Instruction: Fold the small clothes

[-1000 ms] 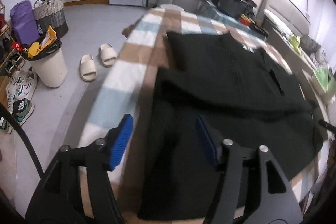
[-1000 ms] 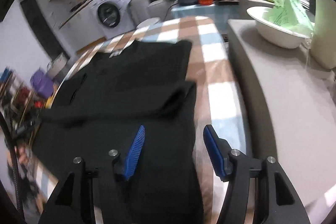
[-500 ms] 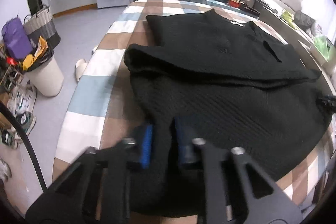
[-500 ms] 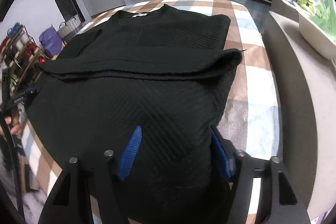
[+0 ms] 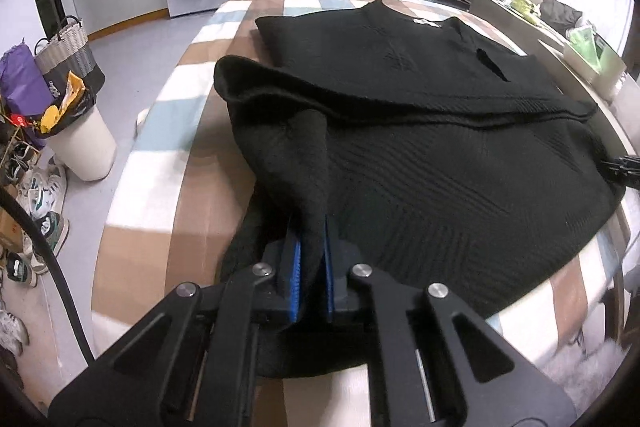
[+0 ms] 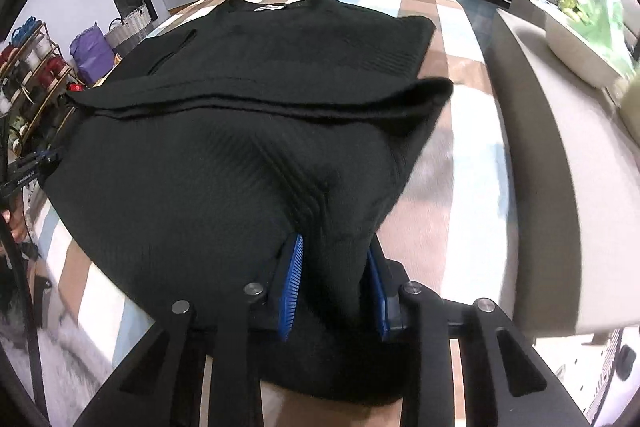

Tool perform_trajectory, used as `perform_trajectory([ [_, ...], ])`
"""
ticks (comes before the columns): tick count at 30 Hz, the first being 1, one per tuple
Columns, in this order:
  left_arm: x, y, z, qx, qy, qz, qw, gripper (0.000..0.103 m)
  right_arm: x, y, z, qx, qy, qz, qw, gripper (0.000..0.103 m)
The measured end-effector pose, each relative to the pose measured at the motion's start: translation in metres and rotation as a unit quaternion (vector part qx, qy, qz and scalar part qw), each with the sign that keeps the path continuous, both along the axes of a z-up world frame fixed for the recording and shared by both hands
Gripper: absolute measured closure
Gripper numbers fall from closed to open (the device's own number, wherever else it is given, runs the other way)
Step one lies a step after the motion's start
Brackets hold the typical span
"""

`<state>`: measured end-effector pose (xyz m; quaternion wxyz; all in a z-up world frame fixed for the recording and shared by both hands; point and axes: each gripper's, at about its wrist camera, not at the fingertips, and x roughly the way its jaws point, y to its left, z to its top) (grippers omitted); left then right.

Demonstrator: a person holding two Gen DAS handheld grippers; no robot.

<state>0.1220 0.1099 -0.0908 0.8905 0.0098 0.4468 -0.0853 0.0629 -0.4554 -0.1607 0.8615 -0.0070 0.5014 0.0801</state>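
Sweater, black and knitted, lies flat on the checked cloth that covers the bench, with its far half folded so a thick fold line runs across the middle. My left gripper has its jaws squeezed shut on a pinch of the near hem, and the cloth stands up in a little peak between the blue pads. My right gripper has a bigger bunch of the hem between its jaws. Those jaws have just been closing, and the blue pads press on the bunch from both sides.

A white bin stands on the floor beside the bench, stuffed with a black bag and yellow wrappers. A woven basket sits behind it next to a purple bag. Across the gap on my right side, a white tub holds a green bag.

The near hem hangs a little over the bench's front edge. Bare checked cloth shows past both side edges of the sweater, and more past the collar. A grey counter runs close along the right side.
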Motion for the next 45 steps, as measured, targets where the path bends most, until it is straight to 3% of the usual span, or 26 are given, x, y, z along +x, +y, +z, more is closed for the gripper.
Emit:
perform_trajectory([
  [7, -0.007, 0.014, 0.011, -0.033, 0.001, 0.018, 0.9993, 0.095, -0.005, -0.007, 0.009, 0.017, -0.011, -0.009, 1.0, 0.069],
  [10, -0.001, 0.017, 0.017, -0.036, -0.011, 0.019, 0.9991, 0.079, 0.01, -0.012, 0.013, 0.051, -0.026, -0.019, 0.998, 0.053],
  [12, 0.007, 0.016, 0.018, -0.028, -0.014, 0.023, 0.9993, 0.067, 0.02, -0.012, 0.014, 0.059, -0.033, -0.027, 0.997, 0.052],
  [14, 0.018, 0.013, 0.018, -0.026, -0.014, 0.025, 0.9993, 0.064, 0.031, -0.009, 0.013, 0.062, -0.033, -0.03, 0.997, 0.052],
  [19, 0.045, 0.006, 0.014, -0.016, -0.009, 0.031, 0.9993, 0.065, 0.05, 0.003, 0.012, 0.042, -0.038, -0.022, 0.998, 0.045],
  [21, 0.051, 0.001, 0.011, -0.006, -0.01, 0.029, 0.9995, 0.084, 0.056, 0.009, 0.011, 0.023, -0.042, -0.015, 0.999, 0.046],
  [24, 0.052, -0.004, 0.009, 0.009, -0.013, 0.023, 0.9996, 0.089, 0.061, 0.014, 0.006, 0.011, -0.036, -0.01, 0.999, 0.064],
  [28, 0.043, -0.004, 0.008, 0.01, -0.013, 0.016, 0.9997, 0.091, 0.056, 0.013, 0.003, 0.011, -0.026, 0.001, 1.0, 0.073],
  [34, 0.016, -0.005, 0.009, 0.012, -0.009, 0.008, 0.9999, 0.091, 0.039, 0.009, 0.002, 0.013, -0.018, 0.005, 1.0, 0.073],
  [39, -0.003, 0.003, 0.013, -0.016, -0.004, 0.01, 0.9998, 0.09, 0.025, 0.002, 0.006, 0.015, -0.018, 0.008, 1.0, 0.072],
  [43, -0.005, 0.022, 0.026, -0.063, -0.007, 0.035, 0.9974, 0.079, 0.025, -0.008, 0.014, 0.027, -0.031, -0.007, 0.999, 0.057],
  [45, -0.008, 0.028, 0.034, -0.078, -0.014, 0.042, 0.996, 0.059, 0.025, -0.015, 0.023, 0.039, -0.046, -0.017, 0.998, 0.053],
])
